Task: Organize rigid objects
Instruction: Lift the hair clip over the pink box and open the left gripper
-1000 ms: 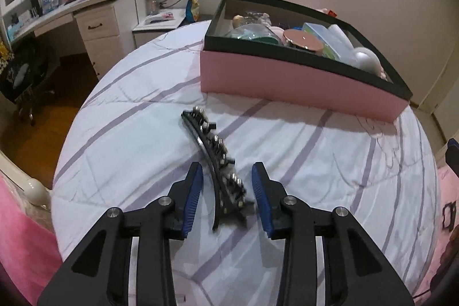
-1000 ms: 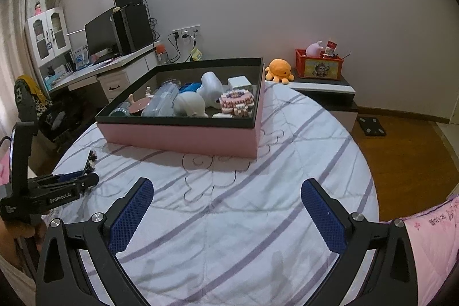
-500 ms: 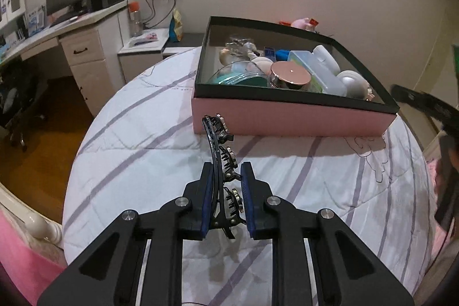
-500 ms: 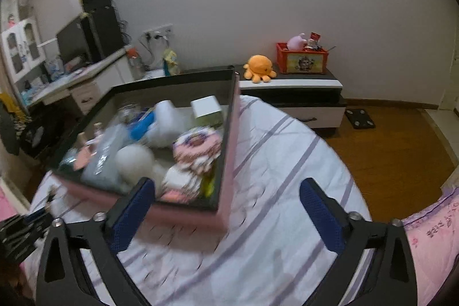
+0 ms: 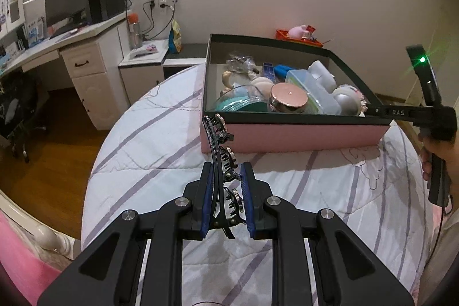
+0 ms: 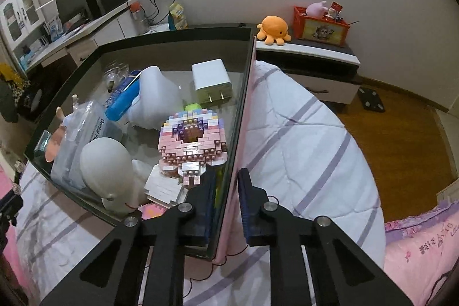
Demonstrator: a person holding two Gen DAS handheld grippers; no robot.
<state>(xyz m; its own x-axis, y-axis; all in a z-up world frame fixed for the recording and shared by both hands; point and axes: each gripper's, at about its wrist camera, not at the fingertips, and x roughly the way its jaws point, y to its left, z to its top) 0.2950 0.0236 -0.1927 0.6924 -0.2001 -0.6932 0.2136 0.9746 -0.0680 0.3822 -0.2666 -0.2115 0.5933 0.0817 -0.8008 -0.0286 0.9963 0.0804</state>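
L gripper [image 5: 224, 200] pinches hair clip [image 5: 221, 159] between its blue pads [image 5: 207, 200], clip edge-on, long black curved body w/ studs, far tip pointing at the box. Clip is lifted off the bedspread [image 5: 143, 151], tip lines up w/ near-left corner of box [image 5: 287, 134] in this view; can't tell if it touches.

R gripper [image 6: 226, 200] nearly closed on box's right wall [image 6: 243, 93]: one finger inside, one outside, thin black rim between the pads. Contact on both pads not clear, looks like a clamp. In L view the R gripper body [image 5: 427, 111] sits at box's far-right corner, green LED lit, person's hand [image 5: 439, 151] on its handle.

Box: pink outside, black rim, sits on bed. Inside: brick-built pink figure [image 6: 192, 139] next to R-gripper finger, white charger [image 6: 210, 82], white egg-shaped item [image 6: 104, 159], blue item [image 6: 123, 102], clear plastic pack [image 6: 83, 131], round copper-lid jar [image 5: 288, 98], teal dish [image 5: 241, 102].

Around: desk w/ monitor [image 5: 66, 2] far left, orange plush [image 6: 272, 27] and red crate [image 6: 320, 25] on low cabinet behind the bed, wood floor [image 6: 401, 134].
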